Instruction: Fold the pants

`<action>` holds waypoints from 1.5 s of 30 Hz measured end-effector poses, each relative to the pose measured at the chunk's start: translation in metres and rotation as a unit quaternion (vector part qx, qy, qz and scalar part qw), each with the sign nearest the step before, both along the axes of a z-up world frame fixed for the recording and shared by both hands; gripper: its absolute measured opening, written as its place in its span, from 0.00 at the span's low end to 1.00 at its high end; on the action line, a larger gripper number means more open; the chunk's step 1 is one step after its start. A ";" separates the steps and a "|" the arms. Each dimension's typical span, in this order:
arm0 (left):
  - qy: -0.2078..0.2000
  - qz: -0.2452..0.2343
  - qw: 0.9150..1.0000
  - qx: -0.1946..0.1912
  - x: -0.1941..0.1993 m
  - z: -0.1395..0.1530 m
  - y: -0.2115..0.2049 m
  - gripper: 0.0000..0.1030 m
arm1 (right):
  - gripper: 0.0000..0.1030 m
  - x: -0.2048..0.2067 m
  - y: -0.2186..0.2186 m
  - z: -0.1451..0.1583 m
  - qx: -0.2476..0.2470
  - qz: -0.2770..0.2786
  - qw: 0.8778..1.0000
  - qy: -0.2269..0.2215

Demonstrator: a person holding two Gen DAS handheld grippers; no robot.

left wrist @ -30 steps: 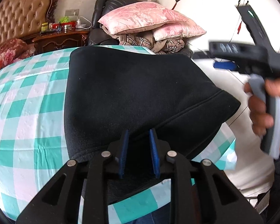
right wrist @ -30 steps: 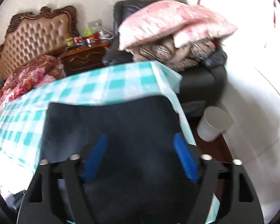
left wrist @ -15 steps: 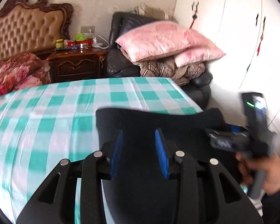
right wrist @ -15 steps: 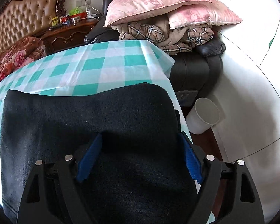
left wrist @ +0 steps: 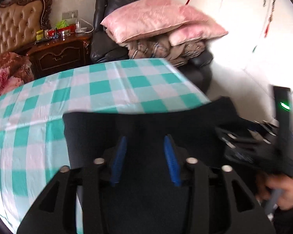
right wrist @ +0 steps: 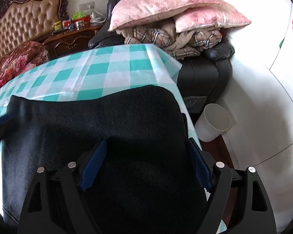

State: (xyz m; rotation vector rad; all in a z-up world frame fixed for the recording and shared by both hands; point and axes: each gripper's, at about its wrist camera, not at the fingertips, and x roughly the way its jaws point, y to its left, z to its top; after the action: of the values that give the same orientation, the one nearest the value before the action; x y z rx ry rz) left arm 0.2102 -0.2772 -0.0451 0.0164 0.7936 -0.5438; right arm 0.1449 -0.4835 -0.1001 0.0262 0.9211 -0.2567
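The black pants (left wrist: 146, 124) lie folded on the near right end of the table with the green-and-white checked cloth (left wrist: 99, 89). They also fill the lower half of the right wrist view (right wrist: 99, 117). My left gripper (left wrist: 145, 142) is open and empty, its blue pads apart above the pants. My right gripper (right wrist: 146, 146) is open wide and empty over the pants' right edge; it also shows in the left wrist view (left wrist: 250, 136), blurred, at the right.
A black armchair (right wrist: 203, 74) piled with pink pillows (right wrist: 162, 2) and a plaid blanket stands behind the table. A white bin (right wrist: 214, 122) stands on the floor at the right. A wooden nightstand (left wrist: 58, 54) and a tufted headboard (left wrist: 13, 27) are far left.
The left gripper has opened wider and pulled back from the pants. The right gripper has come down over the pants' right side, still open. The pants lie flatter on the table.
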 end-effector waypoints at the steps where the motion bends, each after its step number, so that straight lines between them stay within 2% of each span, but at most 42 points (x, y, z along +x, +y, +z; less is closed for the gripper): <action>1: 0.000 -0.001 1.000 -0.003 -0.013 0.000 0.003 0.45 | 0.76 -0.006 0.004 0.005 -0.010 -0.005 1.000 -0.006; 4: 0.011 -0.009 1.000 -0.012 -0.051 -0.007 0.011 0.45 | 0.76 -0.027 0.017 0.022 -0.019 -0.006 0.999 -0.026; 9: 0.003 -0.001 1.000 0.027 -0.101 -0.027 0.020 0.45 | 0.77 -0.066 0.046 0.031 -0.027 0.007 0.999 -0.031; 15: 0.015 0.001 1.000 0.024 -0.117 -0.033 0.031 0.47 | 0.77 -0.094 0.057 0.017 -0.048 0.004 0.999 -0.013; 22: 0.002 0.022 0.999 0.028 -0.131 -0.019 0.043 0.76 | 0.78 -0.105 0.060 0.022 -0.052 -0.005 0.999 -0.010; 24: -0.003 0.025 0.999 0.030 -0.134 -0.012 0.046 0.90 | 0.78 -0.111 0.059 0.025 -0.050 -0.009 0.999 -0.009; 26: -0.014 0.034 0.999 0.035 -0.139 -0.004 0.047 0.97 | 0.78 -0.115 0.058 0.027 -0.050 -0.016 0.999 -0.008; 29: -0.030 0.041 0.998 0.049 -0.142 0.007 0.045 0.98 | 0.78 -0.126 0.056 0.032 -0.057 -0.030 0.998 -0.009; 32: -0.038 0.021 0.999 0.031 -0.149 0.017 0.041 0.98 | 0.79 -0.137 0.053 0.039 -0.055 -0.039 0.998 -0.012; 45: -0.046 0.018 0.999 0.023 -0.153 0.036 0.032 0.98 | 0.81 -0.178 0.044 0.071 -0.042 -0.056 0.997 -0.044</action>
State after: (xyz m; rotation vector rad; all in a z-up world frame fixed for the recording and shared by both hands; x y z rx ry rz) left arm 0.0571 -0.2448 -0.0091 0.0683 0.7155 -0.4882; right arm -0.0331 -0.4393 -0.0290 0.0117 0.8212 -0.3952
